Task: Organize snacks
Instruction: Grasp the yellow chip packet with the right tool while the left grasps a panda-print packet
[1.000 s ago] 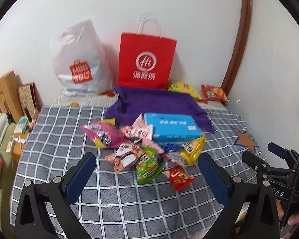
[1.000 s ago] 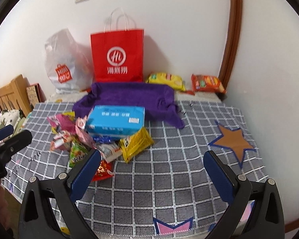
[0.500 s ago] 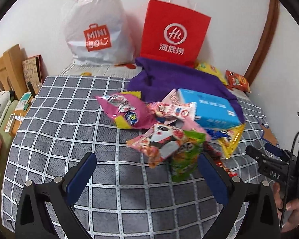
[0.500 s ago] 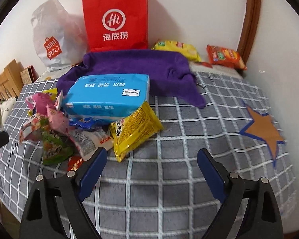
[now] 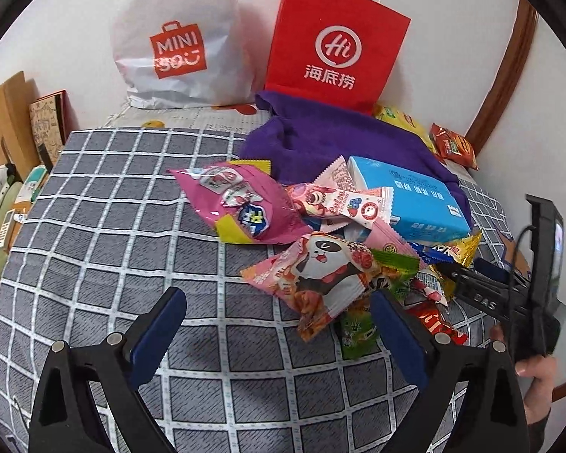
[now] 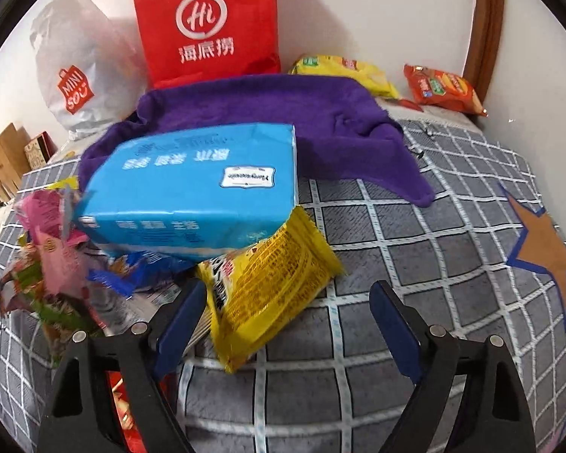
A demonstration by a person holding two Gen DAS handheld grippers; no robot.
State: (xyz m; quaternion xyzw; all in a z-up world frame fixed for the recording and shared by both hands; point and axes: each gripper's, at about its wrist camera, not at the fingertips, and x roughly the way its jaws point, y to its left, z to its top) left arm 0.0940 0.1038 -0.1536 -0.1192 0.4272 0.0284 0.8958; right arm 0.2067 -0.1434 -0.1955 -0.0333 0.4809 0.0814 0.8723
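A heap of snacks (image 5: pixel 332 249) is seen piled on the checked cloth (image 5: pixel 113 234), in front of the purple towel (image 5: pixel 339 139). The blue pack (image 6: pixel 192 196) is perched on top of the heap, its back end resting on the towel. A pink bag (image 5: pixel 241 204) is spread at the left of the pile, and a panda packet (image 5: pixel 320 275) lies nearest the left gripper (image 5: pixel 279 324).

That left gripper is held low over the cloth, jaws wide apart and closing a little; only the lower tip of the panda packet and bare cloth are seen between them, and nothing is gripped.

Over on the other side, the right gripper (image 6: pixel 286 321) is aimed at the yellow packet (image 6: pixel 271 290), which sticks out from under the blue pack. Its jaws are wide too and closing; the packet's lower end lies between them, just beside the left pad, but it is not clamped.

Against the wall, a red bag (image 5: pixel 336 41) and a white bag (image 5: pixel 177 37) are stood upright side by side. Two more packets, a yellow bag (image 6: pixel 343 71) and an orange bag (image 6: pixel 441 88), are left behind the towel. A star patch (image 6: pixel 543 245) is seen on the cloth, well apart from the heap.
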